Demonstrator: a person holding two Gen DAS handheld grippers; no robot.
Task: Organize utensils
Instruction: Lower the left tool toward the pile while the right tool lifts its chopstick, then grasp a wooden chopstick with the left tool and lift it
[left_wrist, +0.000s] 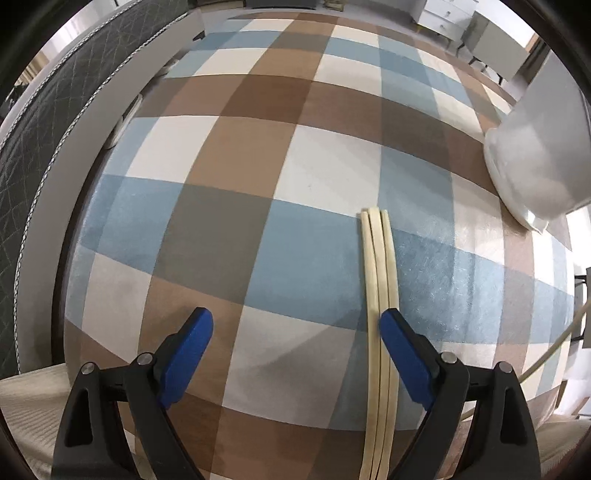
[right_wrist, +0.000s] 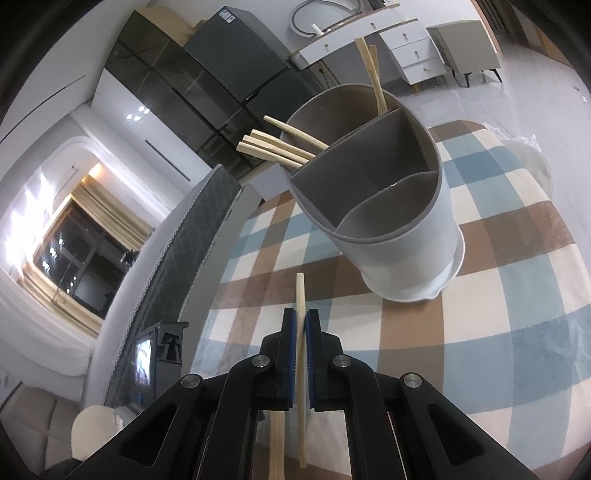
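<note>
3 pale chopsticks (left_wrist: 380, 295) flat on the cloth, side by side, just inside left gripper's right pad. Grey-white divided holder (right_wrist: 388, 206) w/ more sticks ahead of right tool; one chopstick (right_wrist: 301, 306) pinched.

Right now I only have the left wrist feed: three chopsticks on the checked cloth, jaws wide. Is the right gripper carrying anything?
Observer: Yes. The right gripper is shut on one chopstick, which sticks out ahead of the fingertips.
Operator: I only see the side of a white holder. What's in it?
Observer: The utensil holder has three compartments. The far one has chopsticks leaning out over the rim; the two nearer ones look empty.
Operator: Is the holder upright?
Observer: It stands on the checked cloth on its base; the lean looks like lens distortion.
</note>
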